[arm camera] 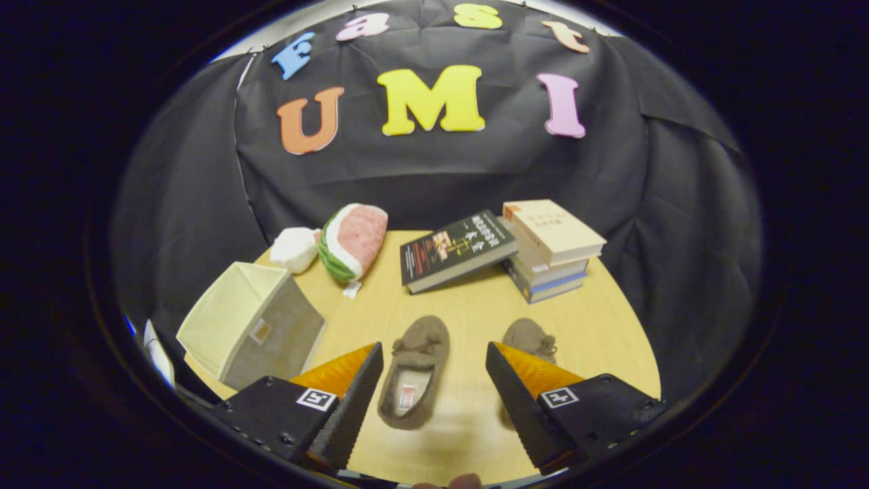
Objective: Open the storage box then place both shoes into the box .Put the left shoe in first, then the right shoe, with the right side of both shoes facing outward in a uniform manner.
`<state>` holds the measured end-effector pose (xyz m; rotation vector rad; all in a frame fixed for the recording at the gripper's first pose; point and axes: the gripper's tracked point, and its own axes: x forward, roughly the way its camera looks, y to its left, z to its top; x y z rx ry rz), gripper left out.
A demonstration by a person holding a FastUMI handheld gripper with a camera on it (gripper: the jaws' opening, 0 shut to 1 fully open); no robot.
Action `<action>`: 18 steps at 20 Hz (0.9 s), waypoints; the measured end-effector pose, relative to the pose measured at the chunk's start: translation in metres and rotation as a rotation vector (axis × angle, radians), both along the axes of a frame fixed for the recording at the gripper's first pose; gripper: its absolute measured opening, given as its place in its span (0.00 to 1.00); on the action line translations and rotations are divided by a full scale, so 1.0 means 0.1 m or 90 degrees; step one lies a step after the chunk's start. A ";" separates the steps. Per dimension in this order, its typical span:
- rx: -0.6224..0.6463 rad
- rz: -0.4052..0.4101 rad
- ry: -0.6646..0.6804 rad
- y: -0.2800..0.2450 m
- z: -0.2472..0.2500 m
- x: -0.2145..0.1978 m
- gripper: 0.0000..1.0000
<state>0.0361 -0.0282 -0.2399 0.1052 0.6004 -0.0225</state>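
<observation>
— Nearest of all: hand-held gripper (434, 394), fingers spread wide apart, nothing clamped between them.

— And just beyond?

— Left shoe (415, 372), a brown slipper lying sole-down on the tabletop (475, 305), opening up, toe pointing away. Sits in the gap between the fingers, closer to the left one. Probably lined up that way to take this shoe first, as the task orders.

— Right shoe?

— Right shoe (531, 338) just beside the first, partly hidden behind the right finger, so hard to judge how much of it lies beneath.

— Storage box?

— Storage box (251, 326) well to the left of the shoes, tipped on its side, pale lining showing, mouth facing up and left. Looks open already; lying sideways likely so shoes can slide in with one flank facing out.

— Anything in the way?

— Not really. Books (550, 248) stacked at the back, one dark book (456, 249) leaning on the stack, watermelon cushion (353, 241) and white plush (294, 249) behind the box. All clear of the path from slipper to box.
</observation>
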 end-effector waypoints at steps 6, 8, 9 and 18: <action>0.001 0.015 0.093 0.10 -0.77 0.20 0.95; 0.008 0.011 0.119 0.08 -0.98 0.25 0.95; 0.015 0.006 0.136 0.08 -1.08 0.29 0.95; 0.051 -0.015 0.205 0.12 -1.46 0.55 0.20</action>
